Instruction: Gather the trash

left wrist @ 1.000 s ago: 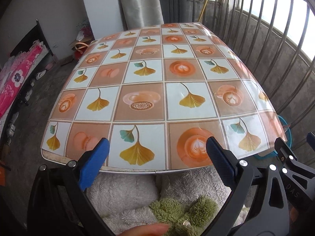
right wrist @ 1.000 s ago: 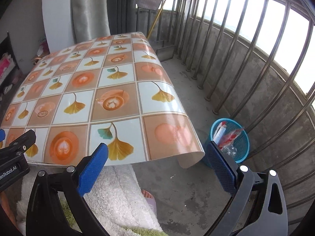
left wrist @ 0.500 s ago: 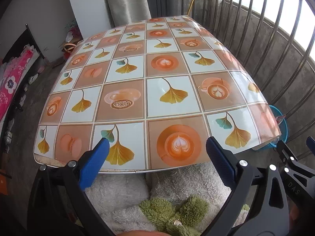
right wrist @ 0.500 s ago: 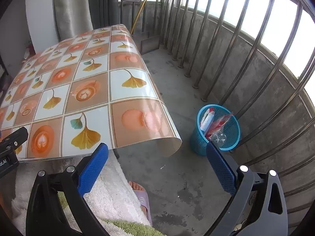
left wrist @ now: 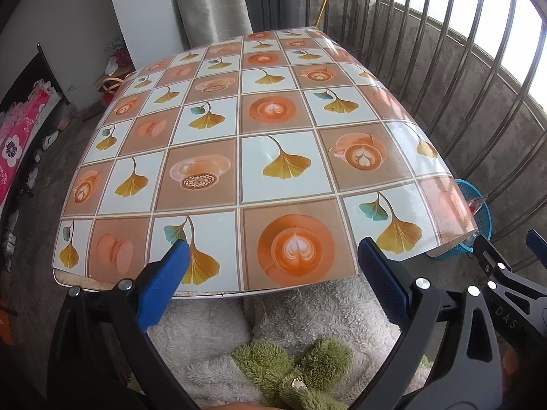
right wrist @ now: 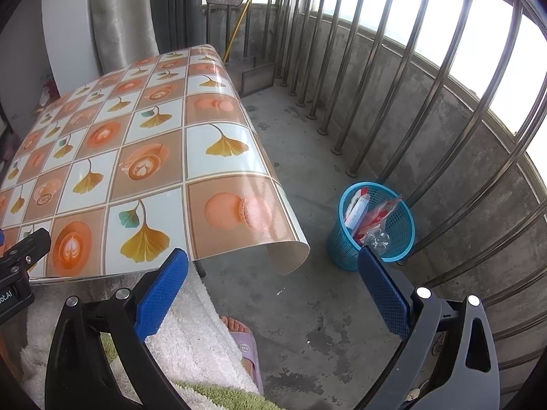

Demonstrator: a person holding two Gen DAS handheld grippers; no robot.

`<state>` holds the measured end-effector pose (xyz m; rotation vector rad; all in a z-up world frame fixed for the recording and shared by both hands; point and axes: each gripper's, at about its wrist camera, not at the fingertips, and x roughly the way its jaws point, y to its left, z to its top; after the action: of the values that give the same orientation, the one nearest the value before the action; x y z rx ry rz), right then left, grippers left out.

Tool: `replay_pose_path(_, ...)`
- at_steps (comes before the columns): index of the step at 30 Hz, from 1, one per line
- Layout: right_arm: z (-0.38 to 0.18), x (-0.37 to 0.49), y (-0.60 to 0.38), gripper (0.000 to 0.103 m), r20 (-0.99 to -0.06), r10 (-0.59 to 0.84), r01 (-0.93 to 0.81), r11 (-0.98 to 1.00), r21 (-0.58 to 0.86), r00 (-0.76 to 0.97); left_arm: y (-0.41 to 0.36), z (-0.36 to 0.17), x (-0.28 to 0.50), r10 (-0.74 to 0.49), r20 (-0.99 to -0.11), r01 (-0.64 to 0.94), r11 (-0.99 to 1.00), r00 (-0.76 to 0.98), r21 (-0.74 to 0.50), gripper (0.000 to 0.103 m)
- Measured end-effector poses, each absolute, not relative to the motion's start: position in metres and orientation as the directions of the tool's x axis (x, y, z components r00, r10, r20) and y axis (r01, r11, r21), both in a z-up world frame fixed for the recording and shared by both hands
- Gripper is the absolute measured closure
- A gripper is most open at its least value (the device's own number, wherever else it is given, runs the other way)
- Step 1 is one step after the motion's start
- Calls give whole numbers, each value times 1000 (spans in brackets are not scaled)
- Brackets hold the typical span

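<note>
A blue mesh bin stands on the concrete floor by the railing, right of the table; it holds a white-and-red packet, red wrappers and a clear crumpled piece. Its rim also shows in the left wrist view behind the tablecloth's corner. My right gripper is open and empty, above the floor between the table's corner and the bin. My left gripper is open and empty, over the table's near edge. The table has a leaf-and-coffee patterned cloth with no loose thing on it.
A steel railing on a low concrete wall runs along the right. The cloth's corner hangs curled off the table. The person's fluffy white robe and a slippered foot are below the grippers. Clutter lies on the floor at left.
Both grippers have drawn back and risen a little. The right one has turned further right, so the bin sits nearer the view's middle. Both stay open and empty.
</note>
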<state>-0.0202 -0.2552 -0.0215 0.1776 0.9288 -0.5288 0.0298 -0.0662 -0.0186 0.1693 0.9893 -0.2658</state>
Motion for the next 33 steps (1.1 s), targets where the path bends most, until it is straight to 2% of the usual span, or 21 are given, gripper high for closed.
replay_pose_path(33, -17, -19, -256, 6, -800, -355, 508, 858, -74, 483, -61, -24, 33, -157, -854, 288, 957, 496, -8, 9)
